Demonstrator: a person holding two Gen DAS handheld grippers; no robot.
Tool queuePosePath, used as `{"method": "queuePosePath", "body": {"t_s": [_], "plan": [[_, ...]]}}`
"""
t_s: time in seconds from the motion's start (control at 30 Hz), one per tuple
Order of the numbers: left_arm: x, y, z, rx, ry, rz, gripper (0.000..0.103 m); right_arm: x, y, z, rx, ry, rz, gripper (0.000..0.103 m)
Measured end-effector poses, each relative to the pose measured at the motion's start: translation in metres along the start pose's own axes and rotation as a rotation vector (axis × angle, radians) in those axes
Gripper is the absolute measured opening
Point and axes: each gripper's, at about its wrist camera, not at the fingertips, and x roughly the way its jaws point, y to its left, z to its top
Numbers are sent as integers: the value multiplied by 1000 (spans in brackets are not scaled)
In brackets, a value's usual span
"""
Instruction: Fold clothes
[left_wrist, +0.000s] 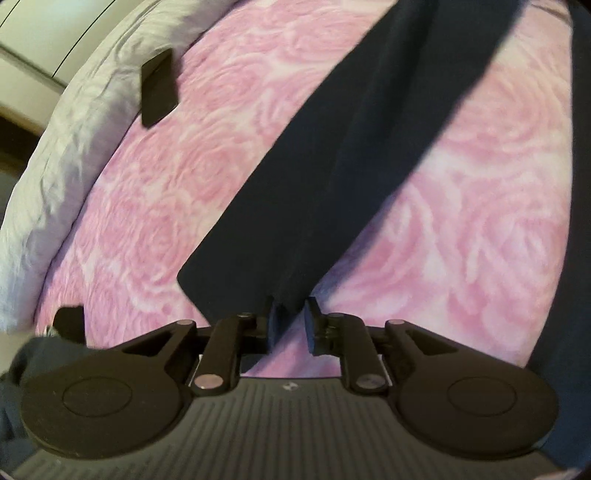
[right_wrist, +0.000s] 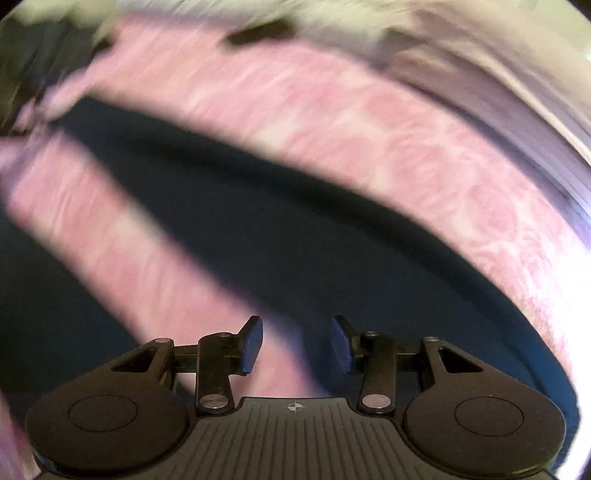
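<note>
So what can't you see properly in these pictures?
- Dark garment: both views cut it off at the edges, so its type is unclear.
- Left hand-held gripper: cloth sits between the fingers; a firm pinch is uncertain.
- Right wrist view: motion blur smears the pink blanket and everything beyond.

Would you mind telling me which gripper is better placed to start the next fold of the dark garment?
Left. The left gripper has the dark garment's end reaching between its jaws. The right gripper hangs open with only blanket and cloth beyond its jaws.
</note>
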Motion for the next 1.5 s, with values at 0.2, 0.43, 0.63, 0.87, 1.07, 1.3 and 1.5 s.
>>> {"method": "queuePosePath", "body": {"t_s": [0.2, 0.43, 0.63, 0.87, 1.07, 1.3, 1.5], "plan": [[-14, 13, 2, -101, -10, -6, 21, 3, -11, 14, 139, -52, 63, 45], [-3, 85, 10, -372, -32, -9, 26, -4, -32, 34, 236, -117, 66, 45], [59, 127, 22, -444, 32, -122, 38, 6, -60, 57, 159, -104, -46, 60], [79, 139, 26, -474, -7, -125, 15, 30, -94, 83, 108, -93, -91, 65], [86, 155, 36, -536, -61, -47, 15, 33, -89, 96, 163, -187, -61, 65], [91, 152, 38, -518, -9, -48, 23, 46, -87, 99, 249, -239, -29, 65], [65, 152, 40, -556, -36, -42, 23, 58, -60, 96, 316, -193, 127, 65]]}}
